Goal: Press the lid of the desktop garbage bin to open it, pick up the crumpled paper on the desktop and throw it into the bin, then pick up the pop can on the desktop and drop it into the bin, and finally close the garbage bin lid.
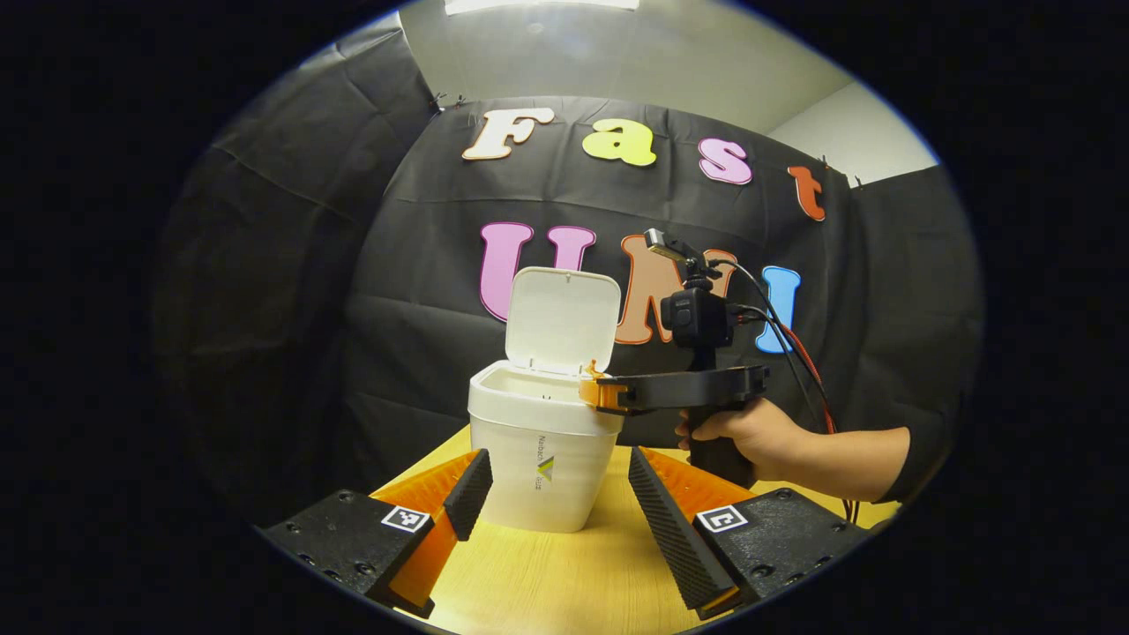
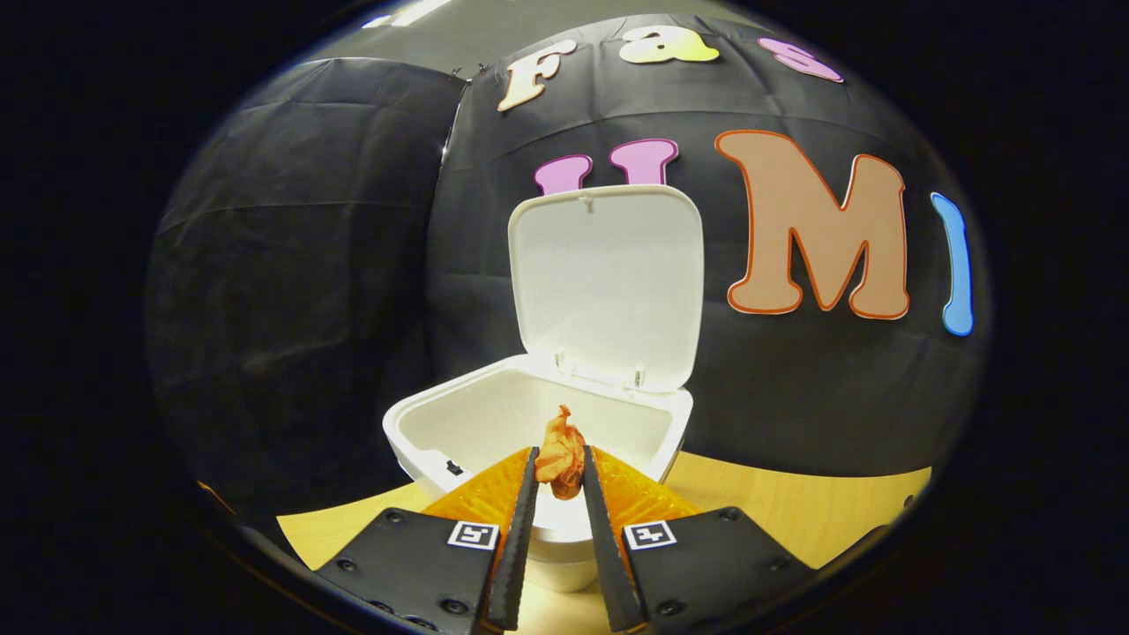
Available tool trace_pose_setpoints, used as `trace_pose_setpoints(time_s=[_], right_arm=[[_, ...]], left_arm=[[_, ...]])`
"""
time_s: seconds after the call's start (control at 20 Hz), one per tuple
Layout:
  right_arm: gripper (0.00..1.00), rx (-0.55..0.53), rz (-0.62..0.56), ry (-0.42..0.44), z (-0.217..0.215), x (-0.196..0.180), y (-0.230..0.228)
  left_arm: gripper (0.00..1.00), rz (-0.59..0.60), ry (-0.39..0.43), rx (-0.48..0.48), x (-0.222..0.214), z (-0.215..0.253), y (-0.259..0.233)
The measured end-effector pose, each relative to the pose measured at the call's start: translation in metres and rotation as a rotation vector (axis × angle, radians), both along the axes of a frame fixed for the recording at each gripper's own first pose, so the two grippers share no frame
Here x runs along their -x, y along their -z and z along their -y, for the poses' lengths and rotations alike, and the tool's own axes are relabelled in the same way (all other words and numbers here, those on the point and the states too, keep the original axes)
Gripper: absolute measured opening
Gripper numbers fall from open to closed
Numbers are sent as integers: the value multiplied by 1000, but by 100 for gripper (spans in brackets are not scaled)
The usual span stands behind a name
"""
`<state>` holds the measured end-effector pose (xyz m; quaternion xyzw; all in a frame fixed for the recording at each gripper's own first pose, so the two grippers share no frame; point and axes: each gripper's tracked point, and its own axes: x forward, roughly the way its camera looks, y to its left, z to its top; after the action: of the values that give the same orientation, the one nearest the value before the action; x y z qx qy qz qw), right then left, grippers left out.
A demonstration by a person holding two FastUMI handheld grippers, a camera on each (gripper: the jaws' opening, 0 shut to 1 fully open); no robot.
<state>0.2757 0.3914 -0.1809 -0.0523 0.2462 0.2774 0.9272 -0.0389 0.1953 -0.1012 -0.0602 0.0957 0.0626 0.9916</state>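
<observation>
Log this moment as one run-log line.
bin: lid open, upright | right hand-held gripper: shut on crumpled paper, over bin rim | left hand-held gripper: open, empty | paper: not yet dropped

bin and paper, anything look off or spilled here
Nothing stands out. The bin stands upright on the table with its lid open, and the right gripper holds the crumpled paper at the rim.

bin (image 2: pixel 441 441) mouth open below right tongs (image 2: pixel 559 472); upright lid (image 2: pixel 609 282) blocks behind.
</observation>
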Motion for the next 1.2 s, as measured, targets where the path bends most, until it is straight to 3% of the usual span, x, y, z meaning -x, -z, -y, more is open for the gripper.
trace_pose_setpoints(time_s=[0.25,0.4,0.45,0.75,1.2], right_arm=[[59,9,21,1,2,2,0],[95,-1,21,-6,5,10,-10],[99,-9,54,-3,11,13,-21],[98,-66,313,56,82,33,-131],[98,-119,414,243,231,80,-199]], left_arm=[[93,1,11,6,0,5,1],[93,7,13,4,-1,8,-1],[93,11,16,7,-2,11,-1],[94,37,69,1,-14,42,-9],[94,60,203,-4,-33,121,-17]])
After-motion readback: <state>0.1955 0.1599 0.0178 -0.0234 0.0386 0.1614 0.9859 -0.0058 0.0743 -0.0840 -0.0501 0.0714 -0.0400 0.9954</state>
